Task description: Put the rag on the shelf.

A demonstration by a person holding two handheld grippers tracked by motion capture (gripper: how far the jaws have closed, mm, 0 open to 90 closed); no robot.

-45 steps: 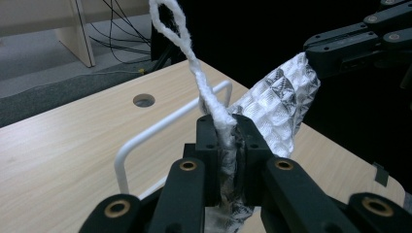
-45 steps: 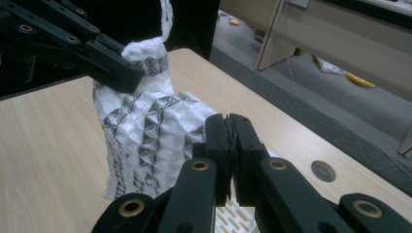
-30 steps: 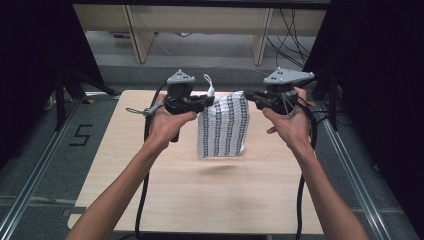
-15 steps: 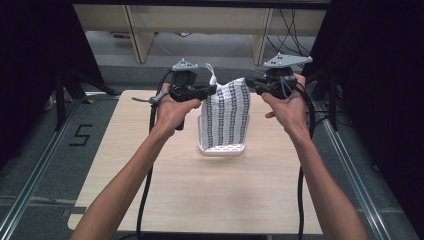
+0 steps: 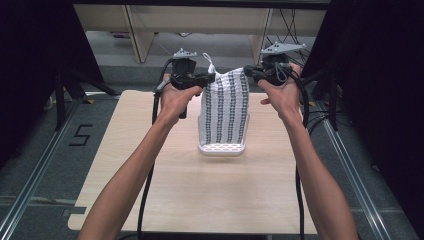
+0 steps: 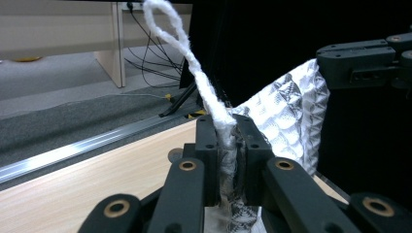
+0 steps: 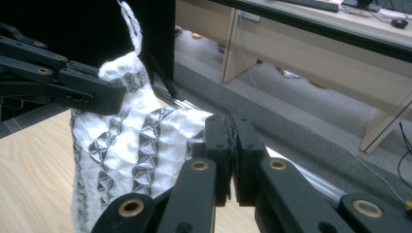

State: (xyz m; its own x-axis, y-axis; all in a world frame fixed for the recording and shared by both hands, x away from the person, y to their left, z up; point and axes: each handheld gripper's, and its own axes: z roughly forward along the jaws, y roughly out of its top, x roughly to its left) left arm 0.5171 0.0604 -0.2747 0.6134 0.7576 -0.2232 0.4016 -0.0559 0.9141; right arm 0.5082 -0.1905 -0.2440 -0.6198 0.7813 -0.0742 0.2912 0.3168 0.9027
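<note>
A white cloth [image 5: 225, 107] with dark woven stripes hangs between both grippers over the wooden table [image 5: 150, 165]. Its bottom edge rests folded on the tabletop. My left gripper [image 5: 210, 77] is shut on the cloth's upper left corner, where a white cord loop [image 5: 208, 61] sticks up. In the left gripper view the jaws [image 6: 227, 145] pinch the cloth [image 6: 286, 111] at the foot of the loop [image 6: 167, 24]. My right gripper [image 5: 247, 74] is shut on the upper right corner; in the right gripper view its jaws [image 7: 231, 145] clamp the cloth's edge [image 7: 131, 145].
Light wooden desks [image 5: 200, 20] stand behind the table. Black curtains [image 5: 30, 60] flank both sides. Metal rails [image 5: 35, 170] run along the grey floor, which bears a marked "5" [image 5: 81, 135]. Cables trail from each gripper along the forearms.
Both hands have carried the cloth away from the person, toward the table's far edge. The cloth's lower end, which hung free, now rests folded on the tabletop.
</note>
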